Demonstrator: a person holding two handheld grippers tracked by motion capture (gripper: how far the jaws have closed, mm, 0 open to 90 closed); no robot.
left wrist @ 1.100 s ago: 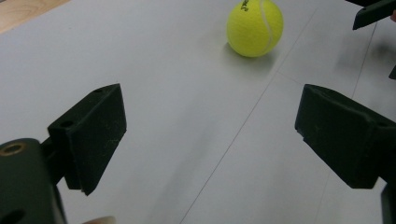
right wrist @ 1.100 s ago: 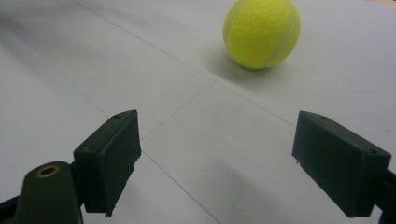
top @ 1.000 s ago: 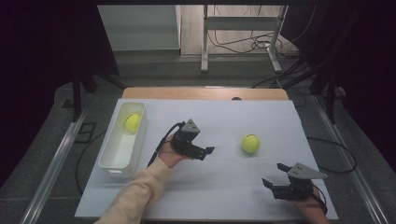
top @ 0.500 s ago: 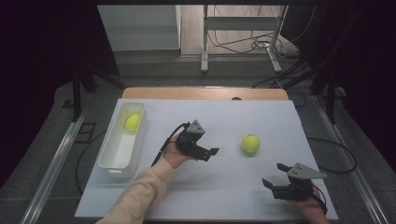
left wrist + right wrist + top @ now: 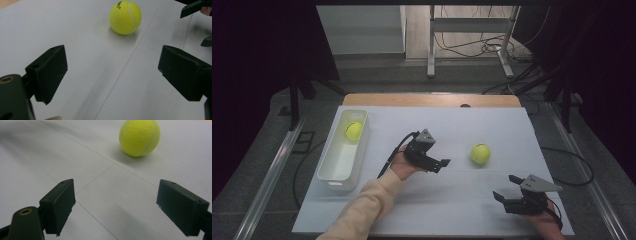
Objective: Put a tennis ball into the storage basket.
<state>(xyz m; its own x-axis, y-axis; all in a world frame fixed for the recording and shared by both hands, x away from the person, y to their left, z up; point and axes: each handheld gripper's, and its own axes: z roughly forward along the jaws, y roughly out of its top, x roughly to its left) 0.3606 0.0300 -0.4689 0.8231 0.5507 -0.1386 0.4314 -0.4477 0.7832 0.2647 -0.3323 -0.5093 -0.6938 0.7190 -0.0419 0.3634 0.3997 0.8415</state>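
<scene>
A yellow tennis ball (image 5: 480,154) lies loose on the white table sheet (image 5: 472,200), right of centre. My left gripper (image 5: 438,164) hovers just left of it, jaws open and empty; in the left gripper view the ball (image 5: 125,17) sits ahead between its wide-spread fingers (image 5: 47,72). My right gripper (image 5: 507,189) rests near the front right edge, open and empty, and its view shows the same ball (image 5: 139,137) beyond its jaws. A second tennis ball (image 5: 353,131) lies in the far end of a white bin (image 5: 332,175) at the left.
The far strip of the wooden table (image 5: 432,100) shows beyond the sheet. Metal rails (image 5: 269,175) run along both sides below the table. Cables (image 5: 472,45) and a stand's legs lie on the floor behind.
My left gripper has crept rightward toward the loose ball. The right gripper and both balls have stayed put.
</scene>
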